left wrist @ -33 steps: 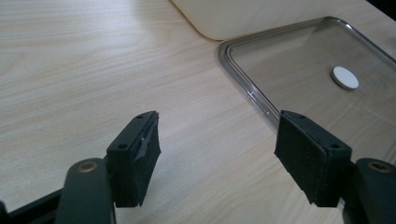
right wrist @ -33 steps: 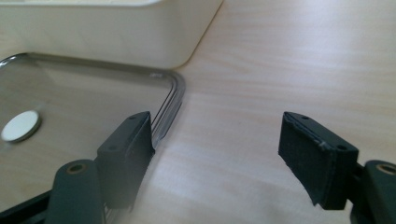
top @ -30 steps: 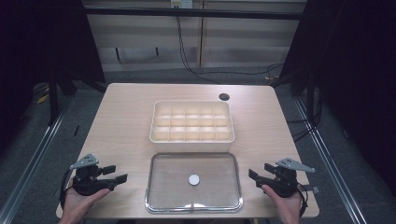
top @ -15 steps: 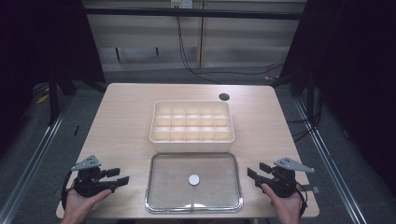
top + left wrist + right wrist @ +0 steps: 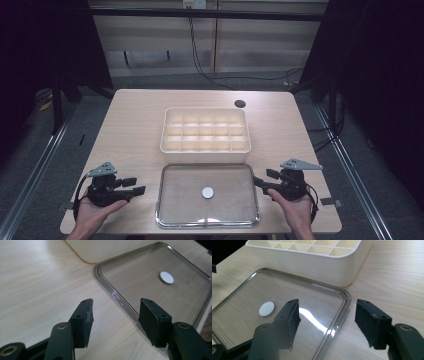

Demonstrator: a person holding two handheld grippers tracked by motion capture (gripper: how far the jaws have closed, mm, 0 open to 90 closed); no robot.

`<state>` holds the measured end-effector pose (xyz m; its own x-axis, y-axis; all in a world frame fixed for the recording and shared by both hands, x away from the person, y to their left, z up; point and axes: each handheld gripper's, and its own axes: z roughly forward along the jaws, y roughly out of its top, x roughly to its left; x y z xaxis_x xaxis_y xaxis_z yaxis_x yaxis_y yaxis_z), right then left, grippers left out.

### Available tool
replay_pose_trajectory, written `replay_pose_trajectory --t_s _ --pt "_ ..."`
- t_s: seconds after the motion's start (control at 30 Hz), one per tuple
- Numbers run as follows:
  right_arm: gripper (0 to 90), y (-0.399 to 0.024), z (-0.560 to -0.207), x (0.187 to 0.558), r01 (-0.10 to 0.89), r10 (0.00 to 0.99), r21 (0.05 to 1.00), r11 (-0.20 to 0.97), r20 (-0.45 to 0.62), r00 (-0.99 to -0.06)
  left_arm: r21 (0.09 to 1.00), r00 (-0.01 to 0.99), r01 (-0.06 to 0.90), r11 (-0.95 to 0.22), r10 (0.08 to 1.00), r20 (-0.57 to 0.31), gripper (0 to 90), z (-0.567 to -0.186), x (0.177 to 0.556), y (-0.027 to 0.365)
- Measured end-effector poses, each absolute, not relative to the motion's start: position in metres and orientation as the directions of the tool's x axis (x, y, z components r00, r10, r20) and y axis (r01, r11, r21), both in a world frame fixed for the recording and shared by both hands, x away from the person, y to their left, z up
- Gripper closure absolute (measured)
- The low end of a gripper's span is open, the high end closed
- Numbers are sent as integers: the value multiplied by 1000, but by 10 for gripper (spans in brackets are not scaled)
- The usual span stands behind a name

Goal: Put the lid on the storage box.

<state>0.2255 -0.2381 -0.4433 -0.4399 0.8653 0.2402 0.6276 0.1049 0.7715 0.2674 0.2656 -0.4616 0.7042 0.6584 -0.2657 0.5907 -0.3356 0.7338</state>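
- Clear lid (image 5: 207,194) lies on our surface (image 5: 135,125) between both hand-held grippers, its rim between each one's jaws, untouched.
- Our left hand-held gripper (image 5: 140,186) has just narrowed; the right hand-held gripper (image 5: 257,179) has just widened; both gape.
- Lid's near edge is cut off in both gripper views.

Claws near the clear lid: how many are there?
2. The left claw sits just off the clear rectangular plastic lid's left edge, the right claw at its right edge; both open, holding nothing.

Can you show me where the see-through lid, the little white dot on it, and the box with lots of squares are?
Clear rectangular plastic lid (image 5: 175,210): high view, its bare left part.
Small round white disc (image 5: 207,192): high view, its middle.
Cream plastic box with square compartments (image 5: 205,147): high view, its front wall.
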Motion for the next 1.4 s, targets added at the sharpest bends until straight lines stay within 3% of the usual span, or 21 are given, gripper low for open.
replay_pose_trajectory --t_s 0.3,0.47,0.8,0.93,1.1,1.2,1.4 --pt "418 -231 -431 249 626 855 769 127 236 -462 745 727 559 -364 647 -230 478 -449 293 244" --pt "465 -231 -446 260 648 856 755 100 266 -442 740 716 581 -339 645 -267 507 -459 305 227" --pt "543 -238 -468 265 681 863 727 91 284 -418 707 694 620 -341 659 -290 547 -477 307 229" --pt "583 -237 -479 265 701 871 704 113 269 -410 699 708 610 -373 652 -271 562 -482 306 225" --pt "583 -233 -486 264 718 879 681 144 245 -409 690 718 607 -395 646 -261 569 -487 302 223" --pt "552 -232 -488 263 721 883 677 143 241 -402 685 696 641 -347 640 -327 530 -487 300 223" --pt "543 -230 -493 262 726 888 671 151 231 -398 686 718 619 -383 630 -296 535 -490 298 216"
